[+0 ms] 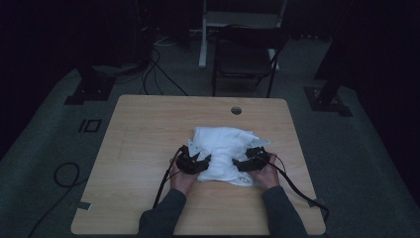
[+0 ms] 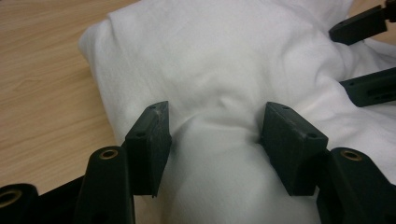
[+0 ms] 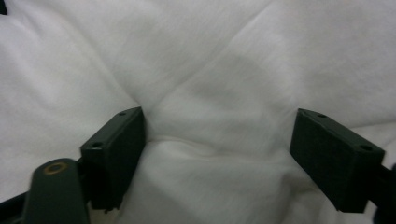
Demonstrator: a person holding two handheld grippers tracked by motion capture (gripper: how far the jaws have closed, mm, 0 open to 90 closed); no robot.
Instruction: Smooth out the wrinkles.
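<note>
A crumpled white cloth (image 1: 223,151) lies on the wooden table (image 1: 143,134), right of centre. Both hands come in from the near edge, one gripper at each near corner of the cloth. My left gripper (image 1: 200,161) is pushed into the cloth's near left part. Its jaws stand apart over a bulging fold of cloth (image 2: 224,60), with my left gripper (image 2: 215,116) open around it. My right gripper (image 1: 241,163) presses into the near right part, and its tips appear in the left gripper view (image 2: 337,58). My right gripper (image 3: 219,121) is wide open over wrinkled cloth (image 3: 210,60).
A round cable hole (image 1: 236,110) sits near the table's far edge. A dark chair (image 1: 245,54) stands beyond the table, with cables (image 1: 158,74) on the floor to its left. Bare wood extends left of the cloth. Gripper cables trail off the near edge.
</note>
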